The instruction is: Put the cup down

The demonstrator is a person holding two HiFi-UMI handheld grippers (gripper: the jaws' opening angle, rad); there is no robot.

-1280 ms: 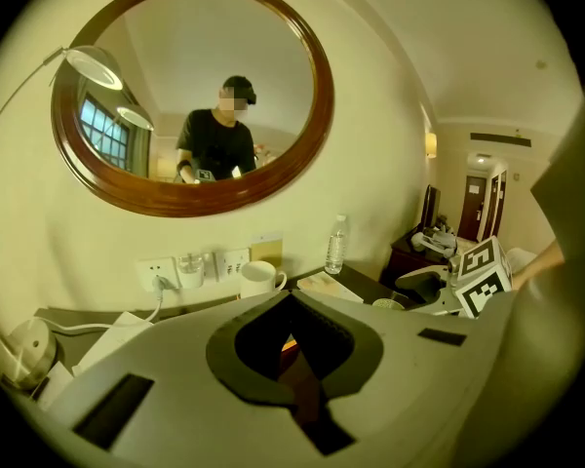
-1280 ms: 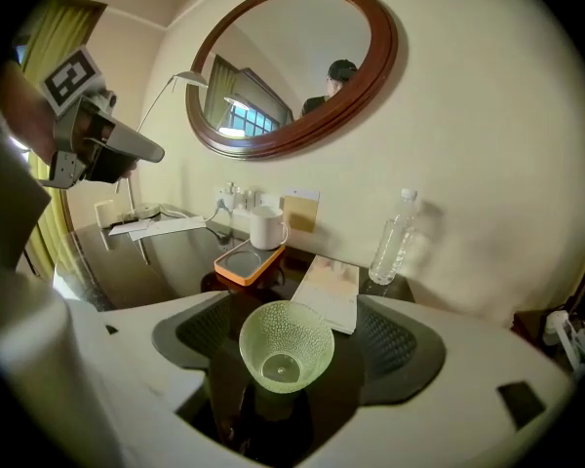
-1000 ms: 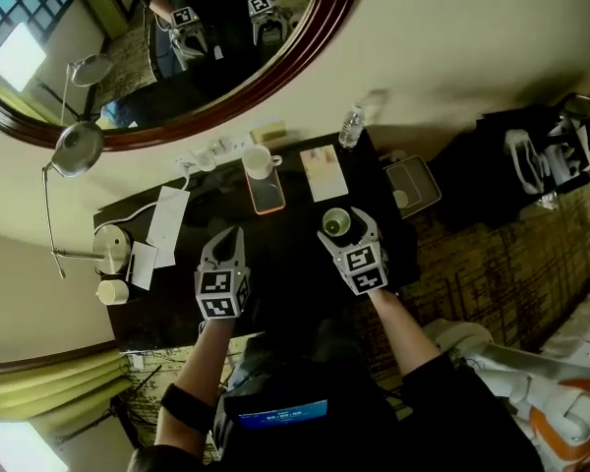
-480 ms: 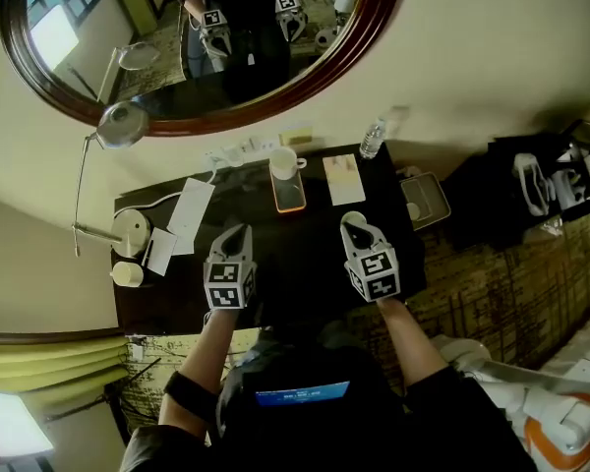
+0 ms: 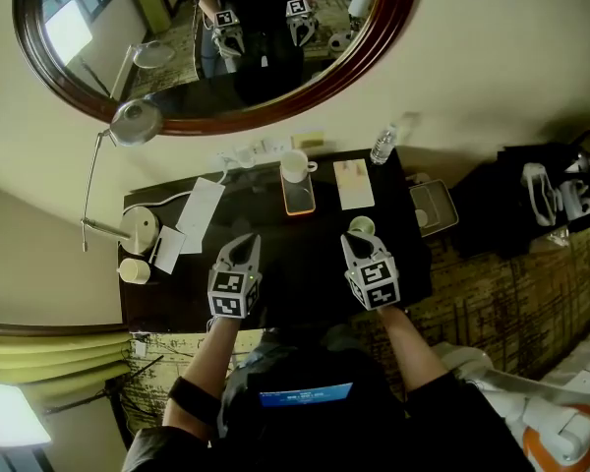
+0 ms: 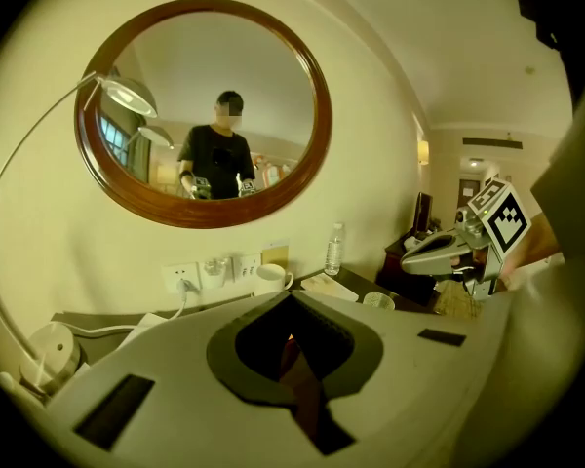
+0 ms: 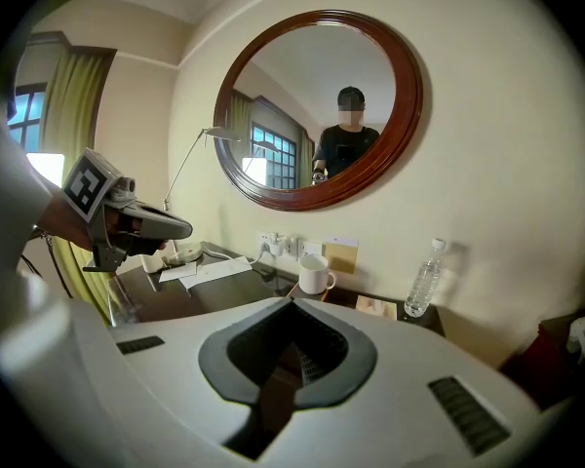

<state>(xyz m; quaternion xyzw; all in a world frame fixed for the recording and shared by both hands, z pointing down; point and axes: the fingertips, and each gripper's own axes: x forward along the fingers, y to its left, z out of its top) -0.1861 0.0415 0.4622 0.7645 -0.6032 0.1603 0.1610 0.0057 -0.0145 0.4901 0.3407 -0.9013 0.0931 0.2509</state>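
On dark table, cup just ahead of right gripper, jaws together, empty

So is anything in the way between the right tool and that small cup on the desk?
Nothing visible. The small cup stands on the dark desk just beyond the right tool, whose jaws are shut and empty.

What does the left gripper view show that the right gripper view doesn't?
Only the left gripper view: the small cup and the right gripper beside it. Only the right gripper view: the left gripper and a window. Both: the round mirror, white mug, water bottle, and that view's own jaws, shut on nothing.
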